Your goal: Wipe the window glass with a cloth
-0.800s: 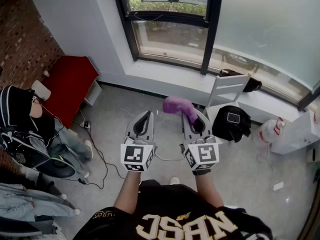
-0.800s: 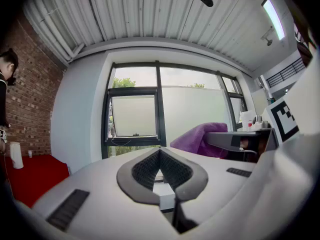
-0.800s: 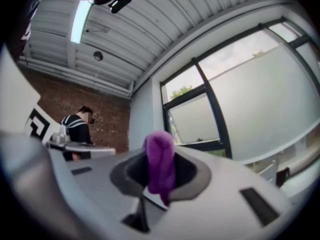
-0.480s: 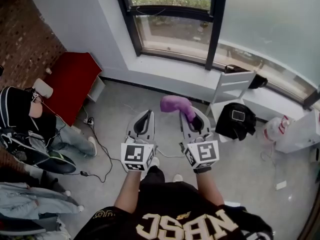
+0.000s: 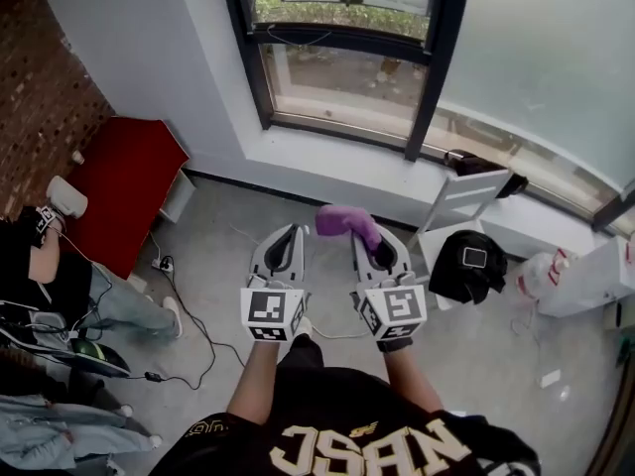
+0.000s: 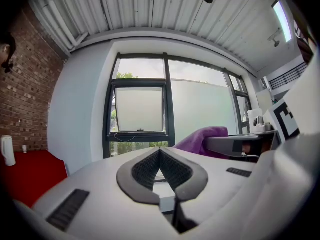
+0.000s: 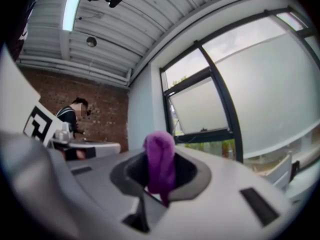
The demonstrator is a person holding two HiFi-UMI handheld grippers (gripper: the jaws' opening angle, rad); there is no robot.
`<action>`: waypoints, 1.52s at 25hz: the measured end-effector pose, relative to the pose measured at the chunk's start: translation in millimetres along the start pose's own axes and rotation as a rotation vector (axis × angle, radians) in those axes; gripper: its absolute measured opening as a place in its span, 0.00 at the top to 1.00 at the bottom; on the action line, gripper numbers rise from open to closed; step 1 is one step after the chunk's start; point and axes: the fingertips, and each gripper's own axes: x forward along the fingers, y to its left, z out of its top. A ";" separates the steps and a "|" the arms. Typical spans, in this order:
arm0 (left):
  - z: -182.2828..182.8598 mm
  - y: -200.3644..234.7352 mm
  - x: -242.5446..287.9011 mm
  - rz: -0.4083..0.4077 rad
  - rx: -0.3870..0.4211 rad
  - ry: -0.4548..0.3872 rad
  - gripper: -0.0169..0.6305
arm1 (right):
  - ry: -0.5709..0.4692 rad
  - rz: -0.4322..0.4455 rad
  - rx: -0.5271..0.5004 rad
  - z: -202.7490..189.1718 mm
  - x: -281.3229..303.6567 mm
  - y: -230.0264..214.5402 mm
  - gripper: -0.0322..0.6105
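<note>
Looking down through the head view, I have both grippers held out side by side above the grey floor (image 5: 213, 216), facing the window (image 5: 342, 77). My right gripper (image 5: 374, 249) is clamped on the purple cloth (image 5: 343, 220). The right gripper view shows the cloth bunched into an upright roll between the two pads. It rises above the jaw tips, and a short tail hangs below. From above, the loose bulk of the cloth flops to the left of those tips, towards the left gripper (image 5: 286, 241).

The left gripper's jaws are closed together with nothing between them. In the left gripper view the dark ribbed pads (image 6: 145, 169) meet at their tips and leave only a small triangular gap lower down.

The cloth is in the air, apart from the glass, touching neither pane nor frame. The window has a dark frame (image 5: 429, 77). Its clear lower pane shows greenery outside, and a frosted pane (image 5: 536, 38) sits to the right.

A red low bench (image 5: 129, 177) sits at the left by the brick wall (image 5: 40, 77). A white chair (image 5: 458, 191) stands below the sill at the right, with a black bag (image 5: 472, 262) just beside it. A person (image 5: 45, 286) sits at the left edge, and cables (image 5: 189, 296) trail across the floor.
</note>
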 end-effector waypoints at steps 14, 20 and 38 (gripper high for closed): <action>-13.4 199.0 136.5 -0.031 -0.095 0.008 0.96 | 0.089 -0.059 -0.072 -13.4 230.1 10.5 0.83; -39.7 209.4 217.3 -0.068 -0.118 0.049 0.96 | 0.119 -0.080 -0.031 -39.5 290.3 -38.2 0.83; -58.5 223.6 542.7 -0.051 -0.074 0.124 0.96 | 0.160 -0.092 0.147 -60.9 510.4 -280.6 0.83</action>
